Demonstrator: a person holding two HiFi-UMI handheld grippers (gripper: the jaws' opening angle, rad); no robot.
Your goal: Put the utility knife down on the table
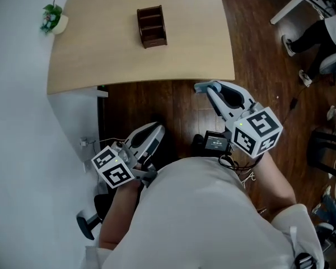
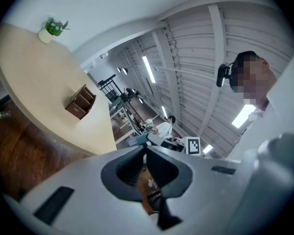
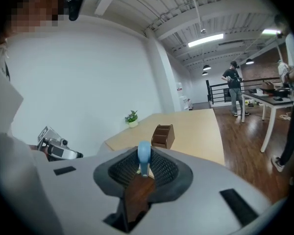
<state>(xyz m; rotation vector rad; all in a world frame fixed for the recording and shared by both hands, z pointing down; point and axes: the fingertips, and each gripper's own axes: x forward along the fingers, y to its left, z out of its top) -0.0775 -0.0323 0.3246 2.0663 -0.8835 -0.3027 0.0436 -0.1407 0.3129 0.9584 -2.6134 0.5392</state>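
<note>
Short of the table [image 1: 101, 38], the right gripper [image 1: 206, 88] clamps the blue utility knife [image 3: 144, 154]; the left gripper [image 2: 144, 148] seems closed, empty. Reach over the table's near edge, lay the knife flat, then release.

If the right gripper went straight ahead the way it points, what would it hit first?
Likely the tan table, near the brown organizer, with the utility knife in the right gripper touching first; depth is unclear.
</note>
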